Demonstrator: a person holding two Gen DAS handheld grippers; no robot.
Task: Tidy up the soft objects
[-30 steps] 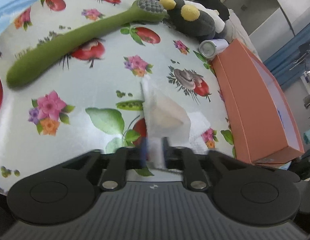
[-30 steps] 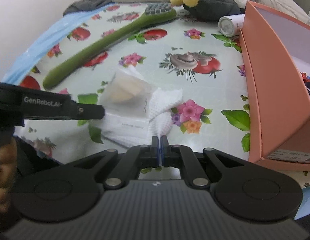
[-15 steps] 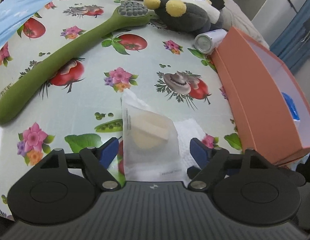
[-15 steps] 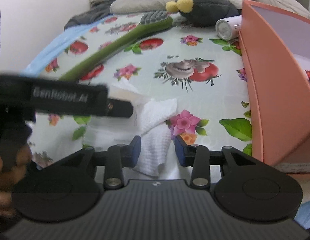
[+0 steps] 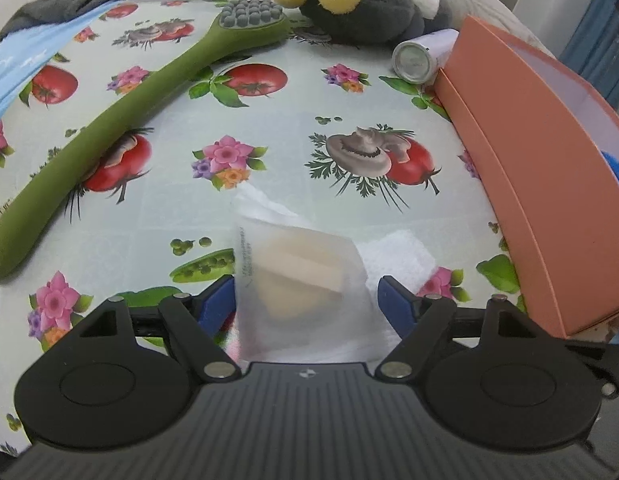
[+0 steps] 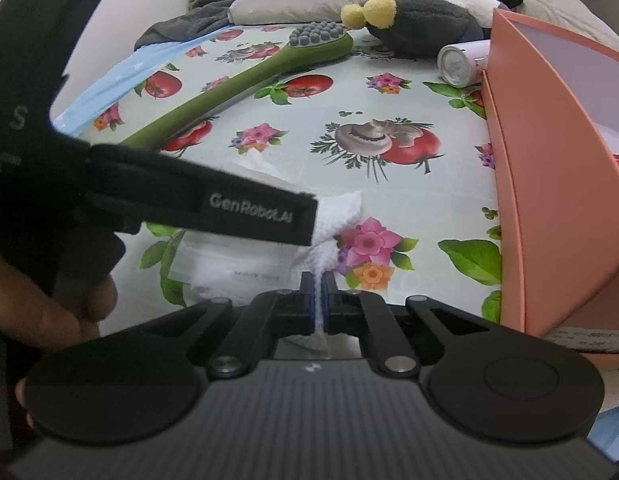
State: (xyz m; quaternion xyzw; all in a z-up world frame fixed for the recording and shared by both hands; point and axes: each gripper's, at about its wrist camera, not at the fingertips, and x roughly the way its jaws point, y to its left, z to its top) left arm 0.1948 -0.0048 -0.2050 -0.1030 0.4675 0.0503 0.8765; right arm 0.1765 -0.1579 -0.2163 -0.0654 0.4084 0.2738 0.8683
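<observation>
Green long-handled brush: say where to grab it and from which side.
Take the green brush at mid-handle, coming from above with tongs across its width. It lies flat on the tablecloth, the handle is slim and clear of other things there, and the head lies close to the plush toy.

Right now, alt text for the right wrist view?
The right gripper is shut on a fold of white cloth on a flower-print tablecloth. The left gripper reaches across from the left; an orange box stands at the right, a green brush and plush toy behind.
</observation>
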